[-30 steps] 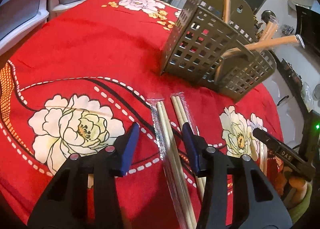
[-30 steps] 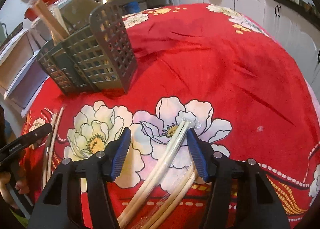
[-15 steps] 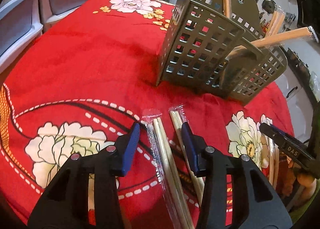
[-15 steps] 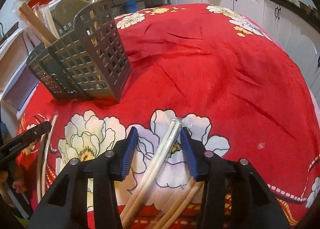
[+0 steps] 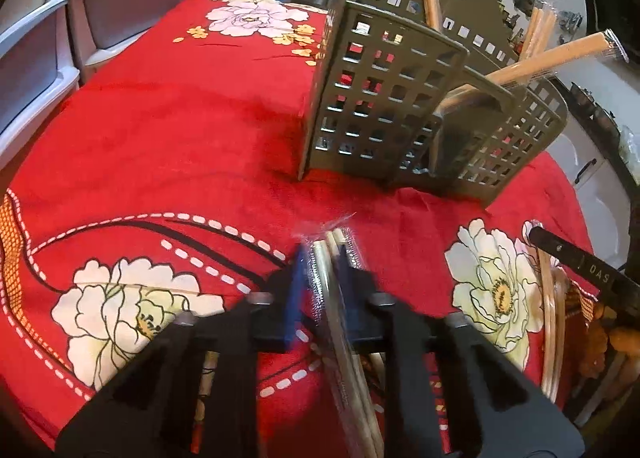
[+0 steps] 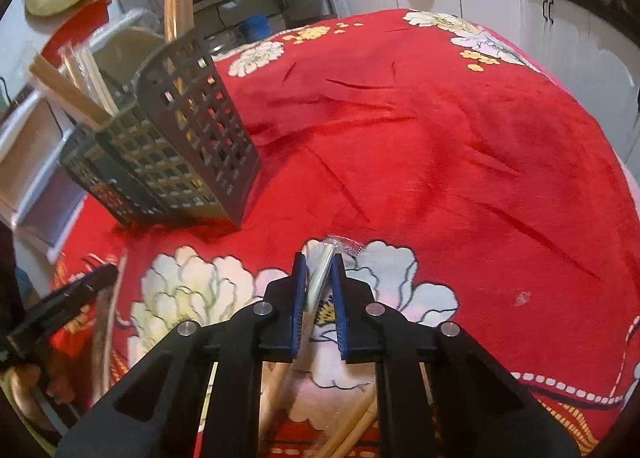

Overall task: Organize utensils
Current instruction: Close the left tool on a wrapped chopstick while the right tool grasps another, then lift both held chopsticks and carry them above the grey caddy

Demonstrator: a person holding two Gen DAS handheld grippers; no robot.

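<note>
Jaws on the left gripper (image 5: pixel 322 258) are pinched almost together, blue pads pressing either side of wrapped chopsticks (image 5: pixel 340 322), two pairs in clear sleeves. The chopsticks' long axis runs forward along the fingers, their sealed tips poking out just past the pads and aimed toward the grey utensil caddy (image 5: pixel 400 114). Over on the right gripper (image 6: pixel 319 278) it's the same story: the jaws are drawn narrow on another wrapped pair of chopsticks (image 6: pixel 318 278), which lies lengthwise between the pads, tip leaning slightly right of the caddy (image 6: pixel 180 146) and resting over a white flower on the red tablecloth (image 6: pixel 440 138). Both bundles sit just in front of the caddy, on the near side of it. The caddy stands upright on the cloth, and more wrapped chopsticks (image 5: pixel 552 58) lean out of its compartments at an angle. More loose chopsticks (image 6: pixel 356 430) lie under the right gripper, nearer the camera than the caddy.
</note>
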